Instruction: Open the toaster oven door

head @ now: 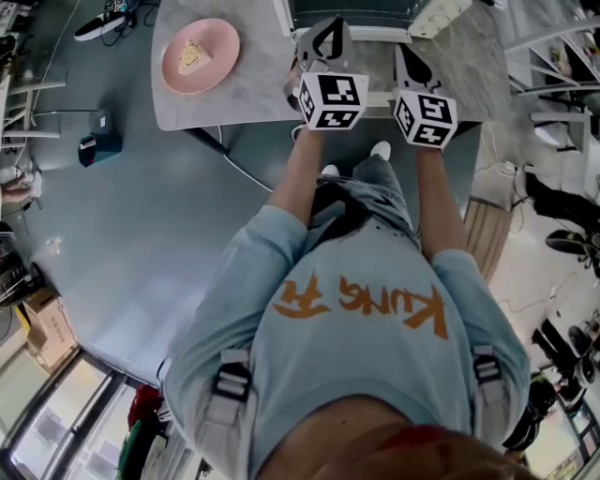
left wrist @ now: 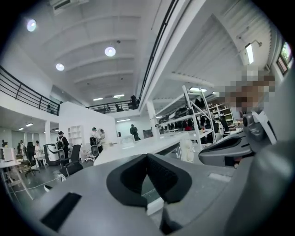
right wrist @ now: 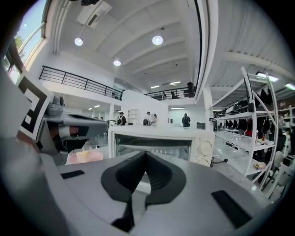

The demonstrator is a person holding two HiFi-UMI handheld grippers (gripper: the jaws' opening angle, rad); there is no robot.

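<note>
The white toaster oven (right wrist: 159, 140) stands on the table straight ahead in the right gripper view, with its glass door closed and its knobs (right wrist: 203, 152) at the right. In the head view the toaster oven (head: 375, 34) is at the table's far edge. My left gripper (head: 328, 39) and right gripper (head: 412, 66) hover side by side just in front of it, without touching it. Nothing lies between the shut jaws of the left gripper (left wrist: 146, 156). The right gripper (right wrist: 146, 154) is likewise shut on nothing.
A pink plate (head: 220, 42) with a cake slice (head: 193, 56) sits at the left of the grey table (head: 253, 94). A white power strip (head: 436, 17) lies right of the oven. A black box (head: 98, 145) stands on the floor at left; shelving racks (right wrist: 258, 124) stand at right.
</note>
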